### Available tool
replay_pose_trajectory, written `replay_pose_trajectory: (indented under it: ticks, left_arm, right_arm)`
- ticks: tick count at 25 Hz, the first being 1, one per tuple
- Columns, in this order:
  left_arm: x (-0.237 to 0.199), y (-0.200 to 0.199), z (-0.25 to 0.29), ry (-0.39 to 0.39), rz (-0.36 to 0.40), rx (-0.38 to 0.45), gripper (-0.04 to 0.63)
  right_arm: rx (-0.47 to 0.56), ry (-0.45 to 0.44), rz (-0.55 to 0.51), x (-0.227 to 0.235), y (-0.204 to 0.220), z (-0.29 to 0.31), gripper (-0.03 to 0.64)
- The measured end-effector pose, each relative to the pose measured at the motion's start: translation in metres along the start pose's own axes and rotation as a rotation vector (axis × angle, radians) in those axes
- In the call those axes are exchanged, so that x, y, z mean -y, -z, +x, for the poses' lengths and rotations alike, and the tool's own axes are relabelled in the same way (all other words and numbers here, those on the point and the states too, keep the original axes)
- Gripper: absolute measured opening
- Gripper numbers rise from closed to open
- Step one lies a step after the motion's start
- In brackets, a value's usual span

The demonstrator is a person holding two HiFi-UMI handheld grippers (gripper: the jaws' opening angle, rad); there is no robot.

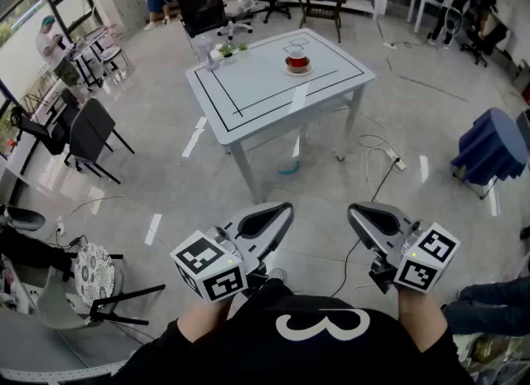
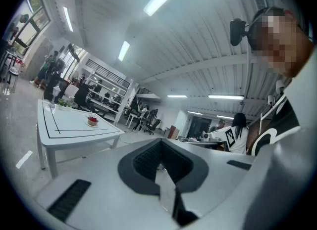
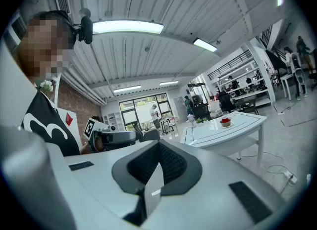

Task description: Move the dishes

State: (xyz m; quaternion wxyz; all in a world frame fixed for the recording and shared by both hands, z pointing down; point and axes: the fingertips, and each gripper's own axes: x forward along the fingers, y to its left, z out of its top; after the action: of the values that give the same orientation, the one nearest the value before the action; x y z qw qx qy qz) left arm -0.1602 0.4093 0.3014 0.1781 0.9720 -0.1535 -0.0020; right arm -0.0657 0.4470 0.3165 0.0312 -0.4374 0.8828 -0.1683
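A red bowl (image 1: 297, 64) on a pale saucer stands near the far right corner of a white table (image 1: 257, 102) marked with black lines. The same bowl shows small in the left gripper view (image 2: 92, 120) and in the right gripper view (image 3: 225, 121). My left gripper (image 1: 284, 209) and right gripper (image 1: 355, 209) are held close to my body over the floor, well short of the table. Both point toward it. Each has its jaws pressed together, with nothing held, as the left gripper (image 2: 161, 144) and right gripper (image 3: 159, 146) show in their own views.
A small green plant (image 1: 228, 50) sits at the table's far left corner. Cables and a power strip (image 1: 396, 158) lie on the floor right of the table. Black chairs (image 1: 89, 135) stand at left, a blue covered object (image 1: 490, 147) at right. People work in the background.
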Motion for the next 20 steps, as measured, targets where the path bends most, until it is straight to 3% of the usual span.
replay_pose_trajectory:
  ticks: [11,20]
  left_arm:
    - [0.007,-0.007,0.013,0.026,0.032,-0.038,0.003]
    - [0.031,-0.012,0.027,0.054,0.076,-0.049,0.002]
  right_arm:
    - [0.04,0.034,0.028,0.011,-0.009,-0.01,0.008]
    - [0.06,0.068,-0.042,0.017,-0.022,-0.043,0.03]
